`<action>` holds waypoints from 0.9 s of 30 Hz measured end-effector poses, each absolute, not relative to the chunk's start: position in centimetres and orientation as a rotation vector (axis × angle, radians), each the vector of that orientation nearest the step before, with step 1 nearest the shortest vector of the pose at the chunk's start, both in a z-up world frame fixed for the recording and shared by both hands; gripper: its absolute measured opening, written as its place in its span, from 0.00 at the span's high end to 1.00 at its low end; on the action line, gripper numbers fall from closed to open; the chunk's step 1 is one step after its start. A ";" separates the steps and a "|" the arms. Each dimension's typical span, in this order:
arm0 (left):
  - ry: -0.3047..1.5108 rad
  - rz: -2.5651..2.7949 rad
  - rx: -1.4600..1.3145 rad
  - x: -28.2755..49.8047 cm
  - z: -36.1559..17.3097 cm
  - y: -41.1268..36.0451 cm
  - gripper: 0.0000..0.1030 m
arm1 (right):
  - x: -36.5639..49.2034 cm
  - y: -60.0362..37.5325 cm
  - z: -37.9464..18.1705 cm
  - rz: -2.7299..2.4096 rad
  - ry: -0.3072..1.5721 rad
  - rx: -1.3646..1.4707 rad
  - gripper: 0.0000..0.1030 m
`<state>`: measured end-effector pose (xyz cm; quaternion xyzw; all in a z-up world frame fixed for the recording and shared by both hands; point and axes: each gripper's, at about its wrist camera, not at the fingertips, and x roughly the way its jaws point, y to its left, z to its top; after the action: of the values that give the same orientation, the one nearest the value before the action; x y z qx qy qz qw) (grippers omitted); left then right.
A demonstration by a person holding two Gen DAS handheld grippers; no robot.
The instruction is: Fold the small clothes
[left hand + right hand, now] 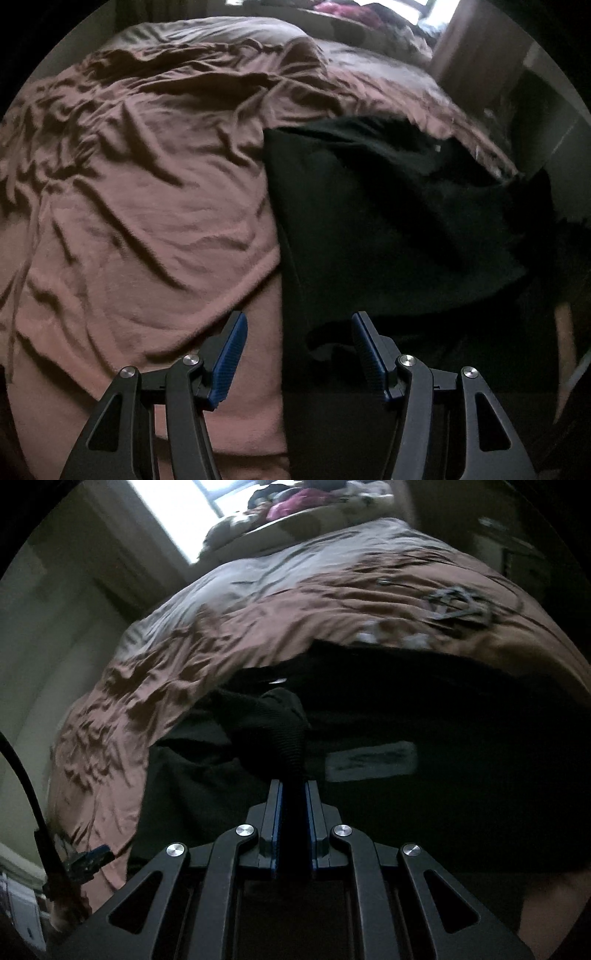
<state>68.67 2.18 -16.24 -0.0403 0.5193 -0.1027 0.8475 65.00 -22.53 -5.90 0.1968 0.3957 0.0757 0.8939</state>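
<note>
Bedroom, dim light, bed (147, 192) wearing a wrinkled brown sheet that is filling most of both views.

Left wrist view: brown sheet is running from 7 o'clock up to 1 o'clock, heavily creased. Black garment (388, 206) is lying on the bed from centre out to 3 o'clock, its straight left edge dropping from 12 o'clock of centre down to 6 o'clock, over the bed's near edge. Left hand-held gripper (298, 325) is sitting at 6 o'clock with jaws spread wide, blue pads (231, 354) facing each other, nothing between them. Garment's left edge is passing through the gap between the pads; cannot tell if it is touching either one. Pink and dark clutter (343, 9) is showing at 12 o'clock beyond the bed, blurred. Wooden furniture (476, 55) is standing at 1 o'clock beside the bed.

Right wrist view: bright window (177, 513) is glaring at 11 o'clock, pale wall at 9 o'clock. Clothes pile (295, 502) is sitting at 12 o'clock past the far end of the bed. Same black garment (461, 709) is covering the frame from centre to 4 o'clock, a pale label (373, 762) showing just right of centre. Right hand-held gripper (294, 786) is at 6 o'clock, jaws nearly together, pinching a bunched fold of the garment that is rising just above the fingertips. Black cable (26, 775) is curving at 8 o'clock.
</note>
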 end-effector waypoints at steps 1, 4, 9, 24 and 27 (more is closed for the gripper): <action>1.103 -0.212 -0.060 68.7 -16.6 1.9 0.41 | 64.4 -23.7 -6.5 0.145 0.821 0.433 0.92; 1.134 -0.198 0.028 68.8 -17.9 0.9 0.41 | 63.7 -25.5 -7.8 0.136 0.842 0.482 0.92; 1.154 -0.182 0.181 68.7 -19.9 -0.7 0.41 | 63.8 -26.4 -10.6 0.141 0.887 0.522 0.92; 1.028 -0.120 0.294 69.5 -20.2 -1.5 0.50 | 62.8 -31.4 -14.0 0.174 0.846 0.765 0.33; 1.042 -0.141 0.289 69.3 -20.4 -1.3 0.67 | 61.9 -32.8 -13.3 0.174 0.767 0.817 0.33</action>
<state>69.35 -1.25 -20.43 0.1373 0.4956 -0.0670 0.8550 61.94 -32.83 -13.32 0.3871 0.3634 0.0825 0.8434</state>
